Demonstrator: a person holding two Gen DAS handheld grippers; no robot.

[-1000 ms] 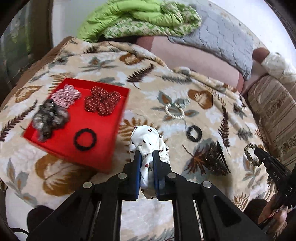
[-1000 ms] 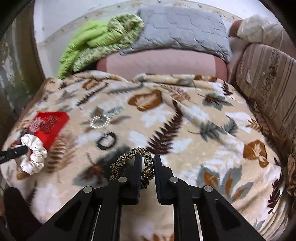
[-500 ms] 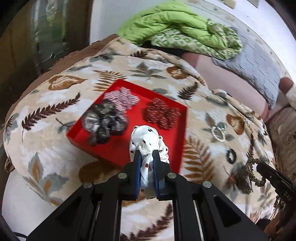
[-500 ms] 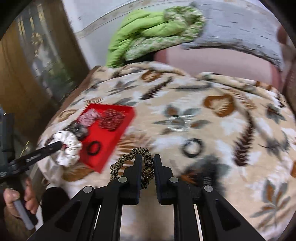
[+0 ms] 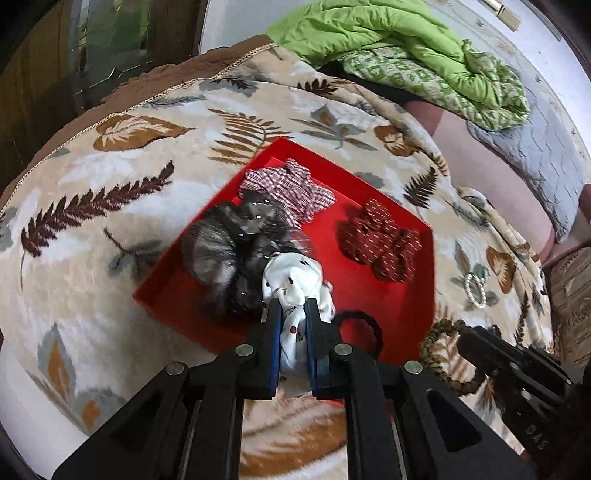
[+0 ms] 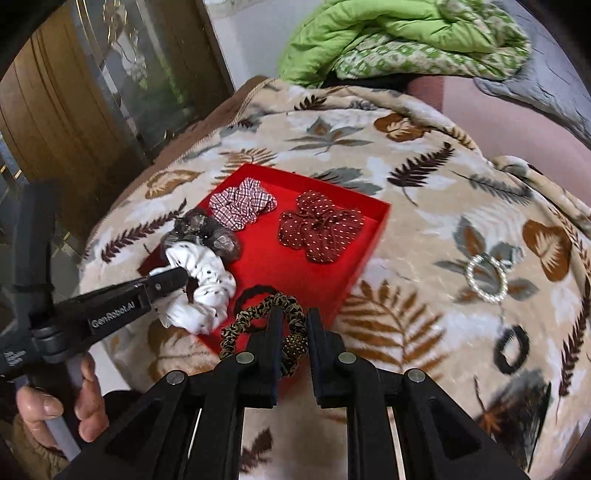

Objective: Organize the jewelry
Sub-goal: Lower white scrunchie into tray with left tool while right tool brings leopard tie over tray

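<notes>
My left gripper point(image 5: 291, 321) is shut on a white spotted scrunchie point(image 5: 295, 284) and holds it over the near part of the red tray point(image 5: 373, 192). It also shows in the right wrist view point(image 6: 199, 280). My right gripper point(image 6: 291, 328) is shut on a leopard-print hair tie point(image 6: 258, 314) at the tray's near edge point(image 6: 369, 243). In the tray lie a grey scrunchie point(image 5: 229, 251), a checked scrunchie point(image 5: 291, 188), a dark red dotted scrunchie point(image 5: 384, 240) and a black hair tie point(image 5: 362, 325).
On the leaf-patterned blanket point(image 6: 424, 166) to the right lie a pearl ring point(image 6: 485, 275), a black hair tie point(image 6: 511, 349) and a dark hair claw point(image 6: 517, 406). A green quilt point(image 6: 388, 33) and grey pillow lie at the back. A wooden cabinet point(image 6: 55, 110) stands left.
Both grippers have moved left toward the red tray with their items. The white scrunchie is now over the tray and the leopard hair tie is at its near edge.
</notes>
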